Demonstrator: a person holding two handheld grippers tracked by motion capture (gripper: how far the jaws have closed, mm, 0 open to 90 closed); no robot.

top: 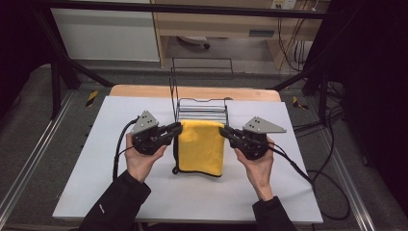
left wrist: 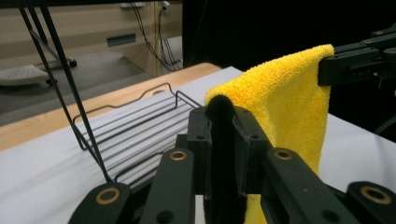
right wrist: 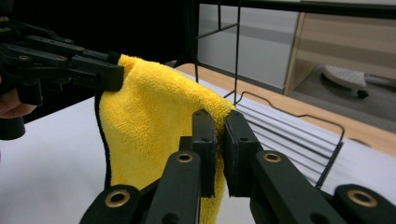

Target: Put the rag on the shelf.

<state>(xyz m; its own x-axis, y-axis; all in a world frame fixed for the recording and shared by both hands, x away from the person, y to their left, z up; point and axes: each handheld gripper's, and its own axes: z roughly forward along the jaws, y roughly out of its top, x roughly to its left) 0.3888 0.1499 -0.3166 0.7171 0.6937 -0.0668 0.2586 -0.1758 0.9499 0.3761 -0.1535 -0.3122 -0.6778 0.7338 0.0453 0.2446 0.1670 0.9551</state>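
Note:
A yellow towel [top: 202, 147] with a dark hem hangs folded between my two grippers, just in front of a wire rack [top: 202, 109]. My left gripper [top: 177, 129] is shut on the towel's upper left corner, and my right gripper [top: 224, 130] is shut on its upper right corner. In the left gripper view the jaws [left wrist: 220, 112] pinch the dark hem, and the towel [left wrist: 285, 107] stretches away to the other gripper at upper right. In the right gripper view the jaws [right wrist: 219, 123] clamp the yellow cloth [right wrist: 149, 126]. The towel's lower edge lies on or just above the white mat.
The white mat [top: 96, 159] covers a wooden table [top: 144, 90]. The wire rack [left wrist: 135, 135] has a tall thin wire frame rising at its back. Cables trail off both grippers, with more on the floor at the right. A dark frame surrounds the table.

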